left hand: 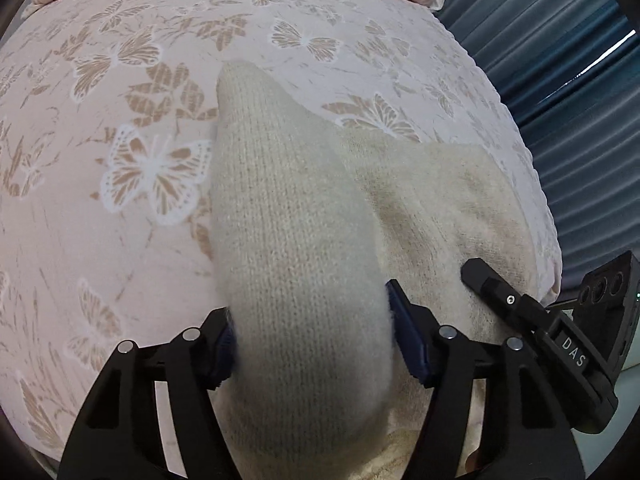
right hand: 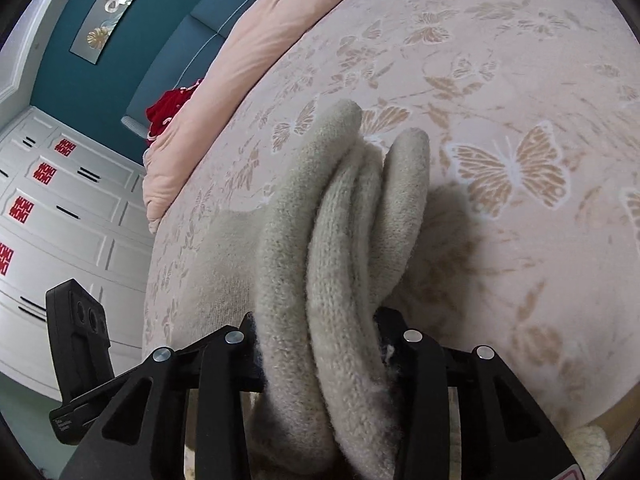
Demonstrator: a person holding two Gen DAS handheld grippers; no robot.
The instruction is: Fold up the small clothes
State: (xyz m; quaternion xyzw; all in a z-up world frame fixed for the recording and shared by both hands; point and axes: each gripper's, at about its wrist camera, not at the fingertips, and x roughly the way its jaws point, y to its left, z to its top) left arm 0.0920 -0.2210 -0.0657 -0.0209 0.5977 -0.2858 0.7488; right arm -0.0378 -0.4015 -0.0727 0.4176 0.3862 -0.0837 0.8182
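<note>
Above the near part of the bed [left hand: 120, 208], both tongs, left [left hand: 312, 344] and right [right hand: 320, 344], pinch the cream knitted garment [left hand: 296, 240], apparently mid-fold, so next they should lay it flat together.

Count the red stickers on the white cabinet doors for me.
4 red stickers show in the right wrist view, down the left edge: top, next, third, lowest, cut by the frame. The other gripper may hide more.
</note>
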